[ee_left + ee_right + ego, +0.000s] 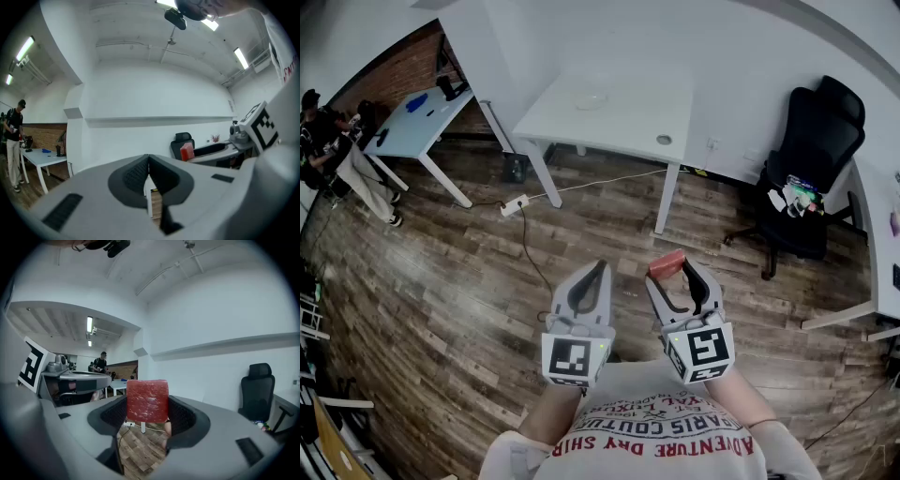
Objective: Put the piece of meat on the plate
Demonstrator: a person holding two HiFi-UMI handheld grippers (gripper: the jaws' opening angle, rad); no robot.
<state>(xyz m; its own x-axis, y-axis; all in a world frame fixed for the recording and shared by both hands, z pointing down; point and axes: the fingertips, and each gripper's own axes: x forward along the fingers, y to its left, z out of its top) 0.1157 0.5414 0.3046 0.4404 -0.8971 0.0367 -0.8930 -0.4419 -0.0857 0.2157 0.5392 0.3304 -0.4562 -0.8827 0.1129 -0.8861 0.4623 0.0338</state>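
Observation:
A red, square-cut piece of meat [667, 263] [147, 400] is clamped between the pads of my right gripper [672, 269] [147, 405], held level above the wooden floor. It also shows from the side in the left gripper view, the piece of meat [187, 151]. My left gripper [598, 270] [148, 158] hangs beside it on the left, jaws shut with nothing between them. A pale round plate [591, 97] lies on the white table [628, 127] ahead, well beyond both grippers.
A black office chair [811, 169] stands at the right beside another white desk [874, 234]. A power strip with its cable [514, 204] lies on the floor in front of the table. A light blue table [422, 117] and a person [323, 141] are far left.

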